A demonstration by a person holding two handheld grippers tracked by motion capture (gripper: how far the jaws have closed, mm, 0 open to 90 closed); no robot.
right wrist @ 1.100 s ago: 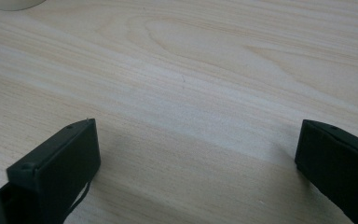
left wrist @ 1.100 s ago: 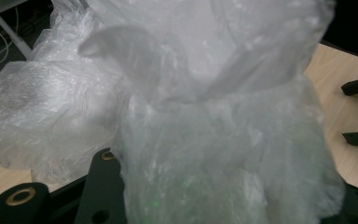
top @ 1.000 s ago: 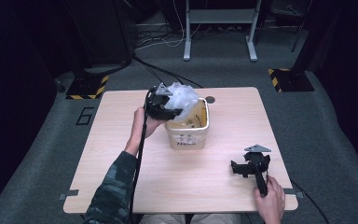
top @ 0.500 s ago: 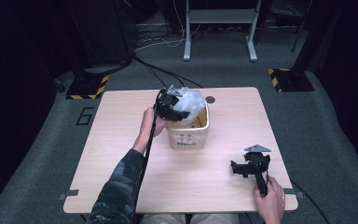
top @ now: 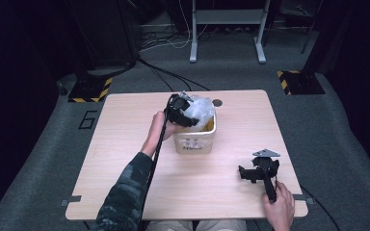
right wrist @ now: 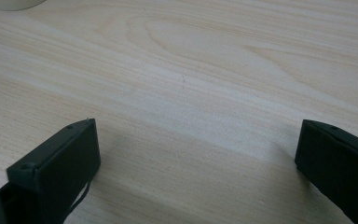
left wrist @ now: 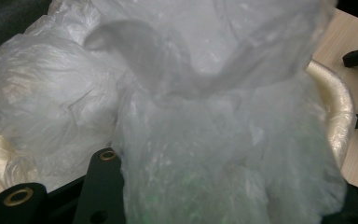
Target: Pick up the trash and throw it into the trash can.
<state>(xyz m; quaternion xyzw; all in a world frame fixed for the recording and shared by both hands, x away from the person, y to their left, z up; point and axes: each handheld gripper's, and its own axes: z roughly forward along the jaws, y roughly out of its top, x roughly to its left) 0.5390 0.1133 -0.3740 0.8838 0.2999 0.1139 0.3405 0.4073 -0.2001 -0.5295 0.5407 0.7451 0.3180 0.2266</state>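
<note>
Bag: I see a crumpled clear plastic bag [left wrist: 182,116] bulging out of the top of the tub, spilling over its rim.
Tub: my cream tub [top: 195,139] stands upright near the middle of the counter [top: 125,159].
Left claw [top: 185,111]: at the tub's top, against the bag; plastic covers the jaws, so I cannot tell its grip.
Right claw [right wrist: 196,154]: released, jaws wide apart, resting low on bare wood near the counter's front right.

A pale wooden counter [top: 125,144] is standing on grey carpet [top: 38,159] in a dim room. Black cables [top: 159,72] are running beyond its far edge, past a grey metal frame [top: 226,29] and two hazard-striped bases [top: 90,90].
</note>
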